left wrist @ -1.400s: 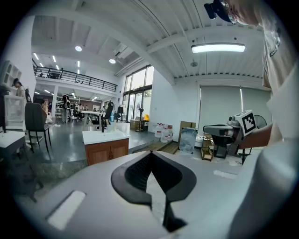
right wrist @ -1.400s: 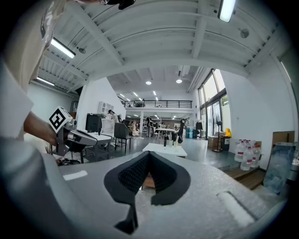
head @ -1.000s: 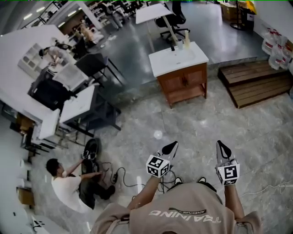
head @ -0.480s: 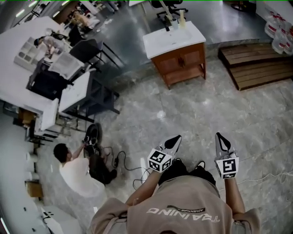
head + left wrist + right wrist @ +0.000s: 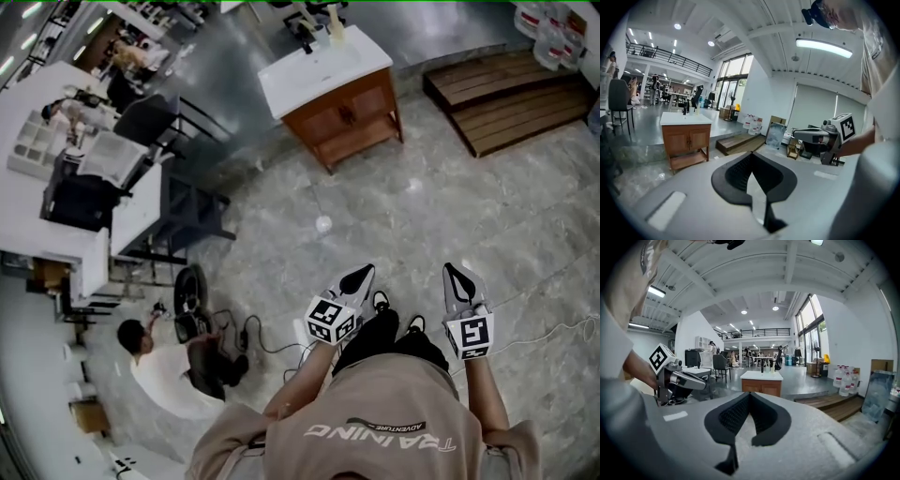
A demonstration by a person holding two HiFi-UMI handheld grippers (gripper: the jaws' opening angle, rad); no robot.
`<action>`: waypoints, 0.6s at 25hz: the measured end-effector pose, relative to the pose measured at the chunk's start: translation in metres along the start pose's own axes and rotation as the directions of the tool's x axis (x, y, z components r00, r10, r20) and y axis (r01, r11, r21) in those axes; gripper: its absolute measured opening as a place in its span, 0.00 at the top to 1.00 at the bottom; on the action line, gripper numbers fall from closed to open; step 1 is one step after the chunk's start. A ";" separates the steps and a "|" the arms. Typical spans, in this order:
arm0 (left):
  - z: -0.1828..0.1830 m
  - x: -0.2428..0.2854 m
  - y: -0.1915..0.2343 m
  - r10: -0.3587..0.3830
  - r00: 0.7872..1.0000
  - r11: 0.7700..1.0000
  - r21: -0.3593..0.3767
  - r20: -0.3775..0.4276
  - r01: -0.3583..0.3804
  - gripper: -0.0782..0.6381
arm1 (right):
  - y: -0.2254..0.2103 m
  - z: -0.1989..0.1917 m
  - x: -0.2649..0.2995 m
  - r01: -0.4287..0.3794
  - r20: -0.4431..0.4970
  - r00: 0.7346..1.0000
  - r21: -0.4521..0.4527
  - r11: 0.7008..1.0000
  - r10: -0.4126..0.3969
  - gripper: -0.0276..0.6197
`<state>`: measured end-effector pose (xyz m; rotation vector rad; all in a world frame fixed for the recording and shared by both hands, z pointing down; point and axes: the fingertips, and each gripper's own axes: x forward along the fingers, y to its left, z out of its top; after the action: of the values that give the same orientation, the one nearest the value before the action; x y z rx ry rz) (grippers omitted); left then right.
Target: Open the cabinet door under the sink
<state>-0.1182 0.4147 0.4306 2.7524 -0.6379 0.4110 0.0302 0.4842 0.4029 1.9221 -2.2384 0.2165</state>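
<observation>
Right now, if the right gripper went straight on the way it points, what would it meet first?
Probably the wooden sink cabinet, far ahead of the right gripper; only floor seems to lie between.

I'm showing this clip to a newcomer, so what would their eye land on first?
Probably the two claws low in the head view, left claw and right claw, both shut and empty, held out over the marble floor. Next, the wooden sink cabinet far ahead at the top, doors closed, and a person sitting on the floor at lower left.
</observation>
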 end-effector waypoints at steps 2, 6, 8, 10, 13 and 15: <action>0.007 0.009 0.007 -0.023 1.000 1.000 -0.001 0.016 0.023 0.87 | -0.003 0.008 0.010 0.006 -0.003 1.000 -0.023 1.000 -0.006 0.95; 0.023 0.016 0.029 -0.032 0.999 0.999 0.006 0.040 0.032 0.87 | -0.004 0.032 0.036 0.005 0.014 1.000 -0.047 0.999 -0.005 0.95; 0.035 0.018 0.049 -0.025 0.998 1.000 -0.005 0.058 0.025 0.87 | -0.001 0.049 0.058 -0.005 0.025 1.000 -0.061 0.998 0.007 0.95; 0.045 0.020 0.066 -0.035 0.997 0.999 -0.014 0.072 0.037 0.87 | 0.006 0.072 0.075 -0.019 0.056 0.998 -0.063 0.998 0.022 0.95; 0.054 0.022 0.085 -0.063 0.994 0.998 -0.010 0.087 0.065 0.87 | 0.021 0.104 0.093 -0.027 0.112 0.993 -0.052 0.998 0.033 0.95; 0.060 0.026 0.096 -0.086 0.992 0.996 -0.010 0.097 0.087 0.87 | 0.030 0.117 0.104 -0.027 0.132 0.991 -0.084 0.996 0.038 0.95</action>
<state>-0.1279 0.3022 0.4038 2.7877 -0.5396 0.2539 -0.0195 0.3619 0.3132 1.9114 -2.3240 -0.0001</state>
